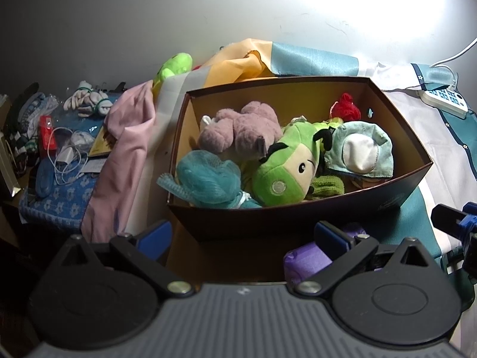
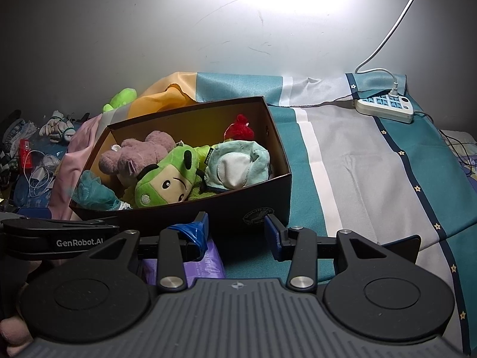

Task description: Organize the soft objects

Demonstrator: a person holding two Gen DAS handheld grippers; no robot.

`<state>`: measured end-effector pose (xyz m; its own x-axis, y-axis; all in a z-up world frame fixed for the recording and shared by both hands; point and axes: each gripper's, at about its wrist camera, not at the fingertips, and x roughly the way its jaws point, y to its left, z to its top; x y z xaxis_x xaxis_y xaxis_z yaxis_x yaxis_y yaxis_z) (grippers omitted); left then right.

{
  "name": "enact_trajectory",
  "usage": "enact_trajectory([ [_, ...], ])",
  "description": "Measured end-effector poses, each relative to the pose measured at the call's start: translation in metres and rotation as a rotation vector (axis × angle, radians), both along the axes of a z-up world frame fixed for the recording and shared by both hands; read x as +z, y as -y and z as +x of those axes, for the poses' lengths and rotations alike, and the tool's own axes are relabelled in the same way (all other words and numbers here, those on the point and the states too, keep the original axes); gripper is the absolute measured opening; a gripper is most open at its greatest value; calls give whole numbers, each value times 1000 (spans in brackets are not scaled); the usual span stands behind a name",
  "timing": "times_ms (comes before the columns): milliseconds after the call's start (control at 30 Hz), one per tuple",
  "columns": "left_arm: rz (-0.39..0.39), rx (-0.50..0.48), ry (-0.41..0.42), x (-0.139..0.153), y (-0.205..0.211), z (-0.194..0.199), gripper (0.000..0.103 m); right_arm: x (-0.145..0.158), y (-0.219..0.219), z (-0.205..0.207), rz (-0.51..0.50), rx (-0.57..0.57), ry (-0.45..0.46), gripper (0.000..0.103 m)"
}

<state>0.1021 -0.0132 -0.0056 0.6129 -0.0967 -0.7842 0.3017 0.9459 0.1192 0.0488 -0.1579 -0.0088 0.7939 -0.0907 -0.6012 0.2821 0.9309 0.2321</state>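
We hold both grippers low in front of the box (image 1: 298, 217), which fills the centre of each view. The left gripper (image 1: 243, 235) has its fingers wide apart with nothing between them; the right gripper (image 2: 235, 229) also has its fingers apart and empty. A purple pack (image 2: 205, 265) lies just in front of the box, at the lower middle of the right view, partly under the left gripper's finger.

The box is nearly full, so we judge another item could perch on top and roll over the low front wall. The 2 grippers sit close together (the left one crosses the lower left of the right view) and could knock each other when reaching for the pack.

Inside we count 1 green plush (image 1: 286, 173), 1 mauve plush (image 1: 241, 131), 1 teal mesh puff (image 1: 205, 182), 1 pale blue plush (image 1: 357, 152) and 1 red plush (image 1: 345, 107). 1 more green toy (image 1: 176, 65) lies outside, upper left.
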Motion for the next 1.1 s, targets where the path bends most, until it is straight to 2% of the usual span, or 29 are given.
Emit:
enact_trajectory([
  [567, 1, -12, -14, -3, 2, -1, 102, -4, 0, 0, 11, 6, -1, 25],
  [833, -11, -20, -33, -7, 0, -2, 102, -9, 2, 1, 49, 42, 9, 25],
  [1100, -95, -80, -125, -25, -13, -11, 102, -27, 8, -1, 120, 105, 5, 26],
])
